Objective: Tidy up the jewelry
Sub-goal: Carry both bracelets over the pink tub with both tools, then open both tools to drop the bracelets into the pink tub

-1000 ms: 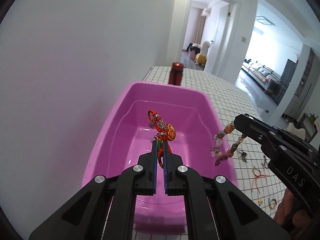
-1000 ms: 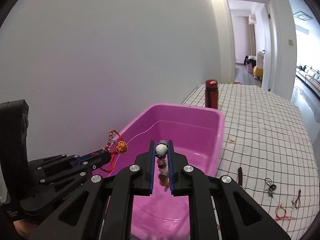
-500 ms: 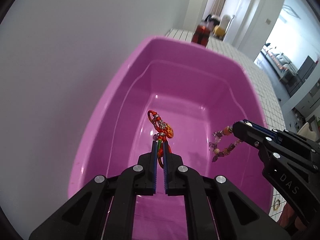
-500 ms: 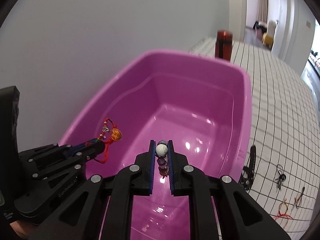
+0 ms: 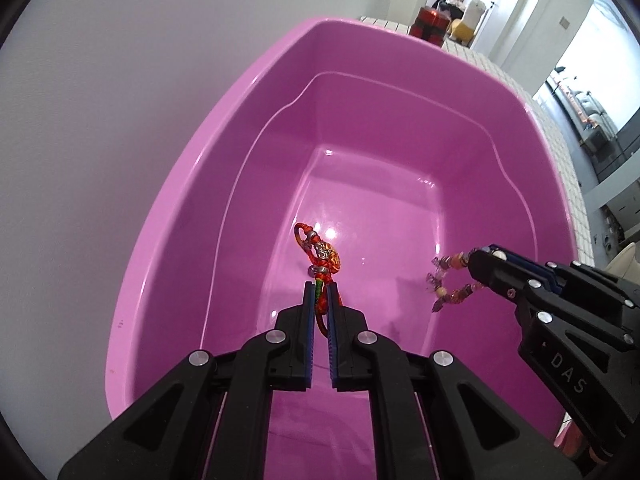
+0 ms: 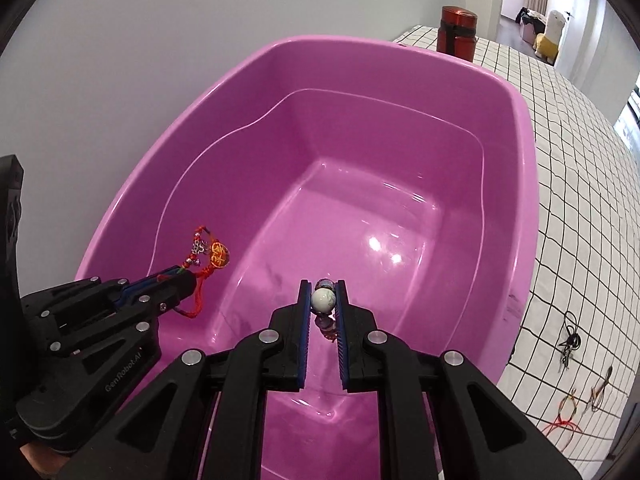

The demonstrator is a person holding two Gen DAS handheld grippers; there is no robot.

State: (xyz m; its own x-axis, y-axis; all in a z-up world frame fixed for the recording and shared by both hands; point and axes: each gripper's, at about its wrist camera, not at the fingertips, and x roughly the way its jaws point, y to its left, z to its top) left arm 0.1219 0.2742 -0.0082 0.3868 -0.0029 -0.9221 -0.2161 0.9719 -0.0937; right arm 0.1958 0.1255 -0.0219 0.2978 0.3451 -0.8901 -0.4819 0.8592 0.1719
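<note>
The big pink tub (image 6: 516, 128) sits on the checked counter (image 6: 580, 184) to catch jewelry. Both grippers point down into it, so things can drop inside. The left gripper (image 5: 321, 286) has its jaws pinching a red charm (image 5: 326, 258). The right gripper (image 6: 323, 292) has its jaws pinching a bead bracelet (image 6: 322, 301). More jewelry (image 6: 570, 346) waits on the counter, right.

It was a home: a doorway (image 6: 532, 4) at the far right opened on a room with a yellow plush toy (image 6: 550, 34), and a checked tablecloth (image 6: 580, 160) carried a pink plastic tub (image 6: 524, 184) by a white wall (image 6: 160, 40).
</note>
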